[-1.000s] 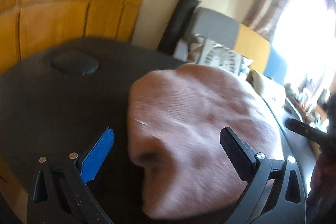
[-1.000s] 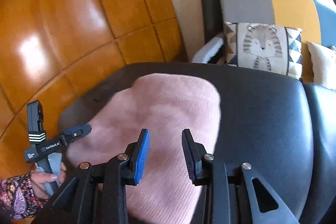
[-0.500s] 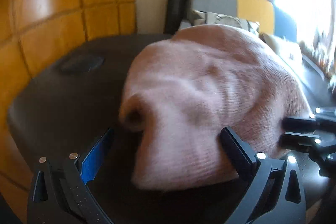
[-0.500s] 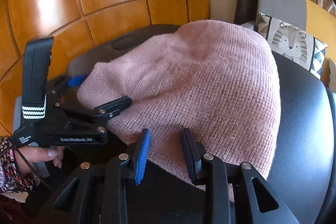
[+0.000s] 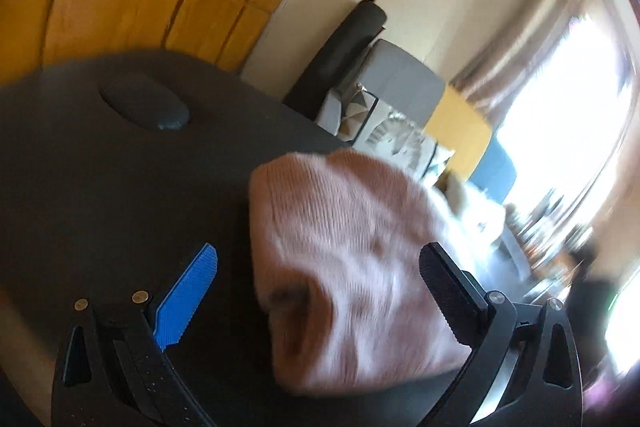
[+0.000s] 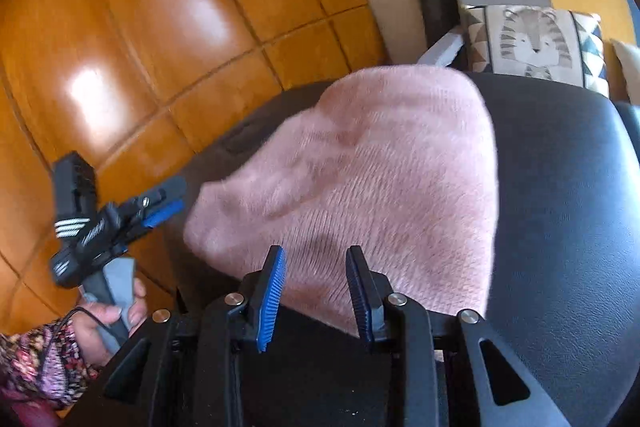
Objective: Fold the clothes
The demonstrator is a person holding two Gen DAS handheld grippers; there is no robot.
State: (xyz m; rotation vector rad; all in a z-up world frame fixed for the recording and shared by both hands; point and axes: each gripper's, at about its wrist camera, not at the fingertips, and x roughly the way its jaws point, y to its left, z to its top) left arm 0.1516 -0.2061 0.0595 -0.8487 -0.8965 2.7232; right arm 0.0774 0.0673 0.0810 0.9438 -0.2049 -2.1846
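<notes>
While the pink knit sits bunched up on the dark cushion, here's the rundown:

Sweater: the pink knit garment lies in a rumpled heap on the black padded seat, toward its left end, with a rolled tube-like end facing the left wrist camera.

Left gripper: the left gripper has its fingers spread wide, the blue pad off to one side and the black one on the other. The knit is in the gap, but I can't see either pad pressing on it. From the right wrist view the left gripper sits just off the heap's left edge, held by a hand with a floral sleeve.

Right gripper: the right gripper has fingers partly apart, hovering at the near edge of the knit, nothing pinched.

Background: glossy orange floor tiles, tiger cushion on a sofa behind.
</notes>
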